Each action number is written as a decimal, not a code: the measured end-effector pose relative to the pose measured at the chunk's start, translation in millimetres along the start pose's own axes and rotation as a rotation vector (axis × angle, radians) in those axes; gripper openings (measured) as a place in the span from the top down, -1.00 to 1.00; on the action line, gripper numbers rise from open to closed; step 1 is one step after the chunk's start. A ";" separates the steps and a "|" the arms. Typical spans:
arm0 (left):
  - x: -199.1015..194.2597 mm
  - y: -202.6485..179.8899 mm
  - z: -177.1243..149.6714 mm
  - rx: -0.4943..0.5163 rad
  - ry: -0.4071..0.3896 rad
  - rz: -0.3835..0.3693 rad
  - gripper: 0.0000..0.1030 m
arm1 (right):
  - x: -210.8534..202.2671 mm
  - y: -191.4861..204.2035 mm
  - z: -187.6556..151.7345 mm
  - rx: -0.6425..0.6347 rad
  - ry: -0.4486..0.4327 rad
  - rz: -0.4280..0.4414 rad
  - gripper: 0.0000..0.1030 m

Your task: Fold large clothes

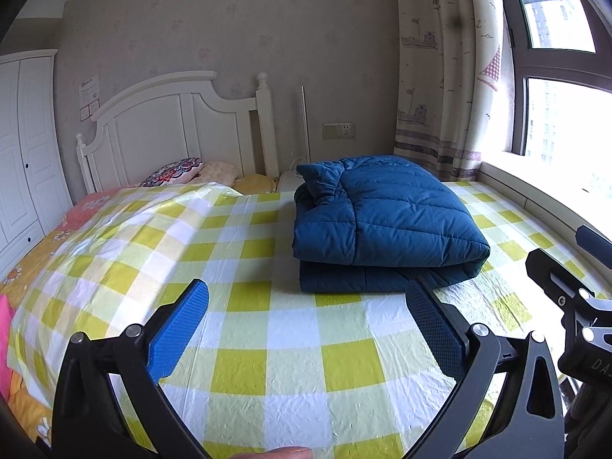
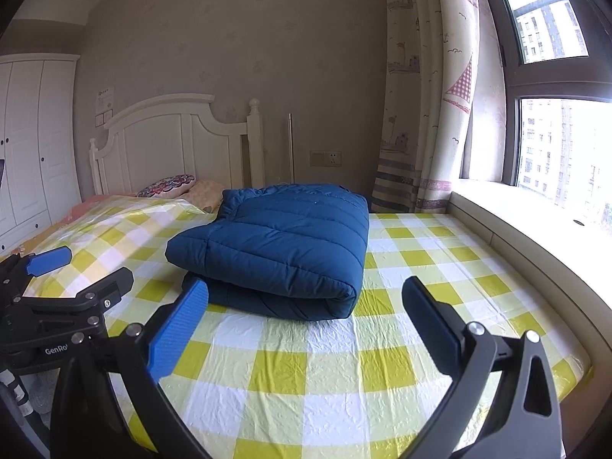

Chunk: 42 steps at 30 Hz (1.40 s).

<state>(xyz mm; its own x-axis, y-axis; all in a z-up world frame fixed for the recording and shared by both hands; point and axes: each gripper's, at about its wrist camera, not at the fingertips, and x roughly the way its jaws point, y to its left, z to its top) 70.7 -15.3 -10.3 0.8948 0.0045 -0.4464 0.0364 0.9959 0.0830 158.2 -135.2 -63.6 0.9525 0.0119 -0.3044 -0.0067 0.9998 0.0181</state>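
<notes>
A dark blue quilted puffer jacket [image 1: 382, 222] lies folded into a thick rectangular bundle on the yellow-and-white checked sheet [image 1: 290, 367] of the bed; it also shows in the right wrist view [image 2: 279, 248]. My left gripper [image 1: 310, 306] is open and empty, held above the sheet just in front of the bundle. My right gripper [image 2: 306, 298] is open and empty too, in front of the bundle's near folded edge. The left gripper's body [image 2: 57, 298] shows at the left of the right wrist view.
A white headboard [image 1: 172, 122] and patterned pillows [image 1: 176, 172] are at the far end of the bed. A white wardrobe [image 1: 23, 145] stands at left. A curtain [image 1: 440, 76], window [image 1: 566, 114] and sill [image 2: 535, 222] run along the right.
</notes>
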 end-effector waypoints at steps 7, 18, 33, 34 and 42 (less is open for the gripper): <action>0.9 0.9 -1.2 -0.003 0.002 0.001 -0.91 | -2.1 0.4 -1.2 -0.003 0.003 0.000 -0.95; 1.2 0.9 -1.4 -0.002 0.003 0.002 -0.91 | -5.1 0.5 -2.2 -0.002 0.013 0.002 -0.95; 0.7 1.3 -2.9 -0.003 0.005 0.004 -0.91 | -6.1 1.3 -3.0 -0.003 0.015 0.001 -0.95; 0.6 1.1 -2.8 -0.003 0.006 0.004 -0.91 | -6.1 1.0 -3.3 -0.003 0.016 0.001 -0.95; 0.3 0.8 -3.2 -0.002 0.005 0.004 -0.91 | -7.3 1.9 -4.6 -0.007 0.021 0.001 -0.95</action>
<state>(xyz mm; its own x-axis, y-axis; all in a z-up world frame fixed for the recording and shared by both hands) 69.6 -14.2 -13.2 0.8927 0.0089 -0.4506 0.0318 0.9961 0.0826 149.8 -133.3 -65.7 0.9458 0.0133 -0.3244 -0.0101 0.9999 0.0118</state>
